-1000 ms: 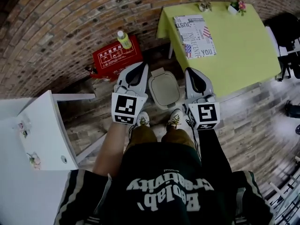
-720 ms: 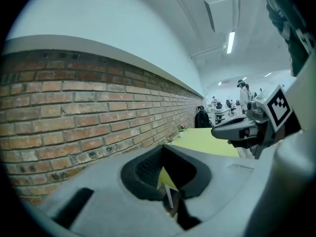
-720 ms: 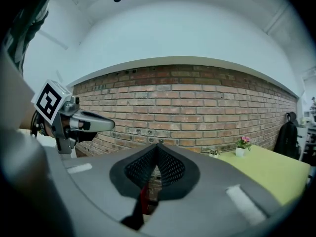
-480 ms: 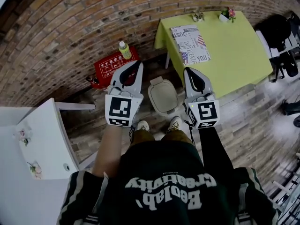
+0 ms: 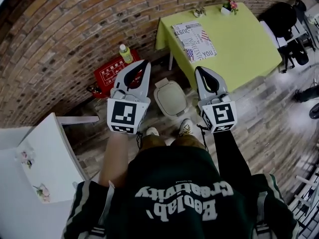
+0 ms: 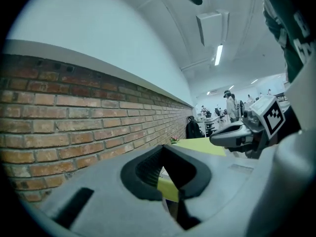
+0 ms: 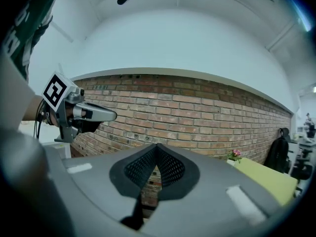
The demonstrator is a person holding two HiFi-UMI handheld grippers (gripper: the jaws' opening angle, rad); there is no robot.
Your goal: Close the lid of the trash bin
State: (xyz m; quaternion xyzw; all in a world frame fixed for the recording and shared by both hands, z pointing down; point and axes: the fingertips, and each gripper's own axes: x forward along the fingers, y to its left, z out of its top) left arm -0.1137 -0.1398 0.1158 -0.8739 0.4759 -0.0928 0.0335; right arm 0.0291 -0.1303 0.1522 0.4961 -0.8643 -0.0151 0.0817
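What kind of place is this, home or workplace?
Probably a workplace corner, an office or lab: a red brick wall, a yellow-green covered table, and, in the left gripper view, long ceiling strip lights above distant people.

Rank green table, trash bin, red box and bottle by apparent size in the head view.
1. green table
2. trash bin and red box: look alike; the left gripper hides part of the box
3. bottle, smallest
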